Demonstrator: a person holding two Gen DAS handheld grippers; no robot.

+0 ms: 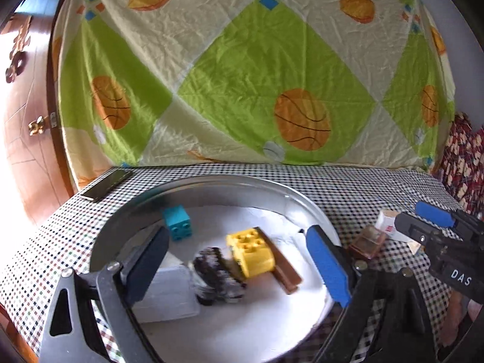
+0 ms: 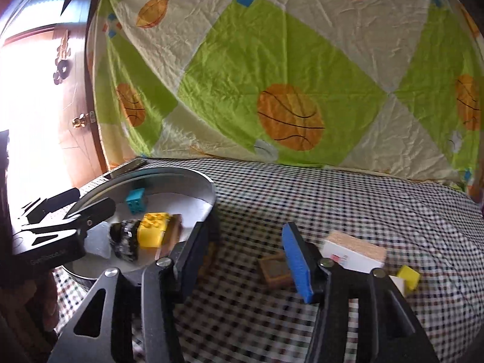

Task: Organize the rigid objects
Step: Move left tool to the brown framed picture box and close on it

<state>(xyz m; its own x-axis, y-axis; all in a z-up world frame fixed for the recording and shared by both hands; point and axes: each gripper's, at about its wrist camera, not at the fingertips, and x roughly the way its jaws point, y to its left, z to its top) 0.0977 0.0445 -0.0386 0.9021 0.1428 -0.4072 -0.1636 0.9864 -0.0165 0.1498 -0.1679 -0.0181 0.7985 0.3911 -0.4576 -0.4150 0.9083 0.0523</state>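
Note:
A round metal tray lined with white holds a teal brick, a yellow brick, a brown bar, a black-and-white speckled object and a clear plastic box. My left gripper is open and empty, hovering over the tray around these objects. My right gripper is open and empty above the checkered cloth, right of the tray. A small brown block, a white box with a cork-coloured top and a yellow cube lie beside its right finger.
The checkered cloth covers the surface. A dark phone lies behind the tray at the far left. A green and cream basketball-print sheet hangs behind. A wooden door stands at the left.

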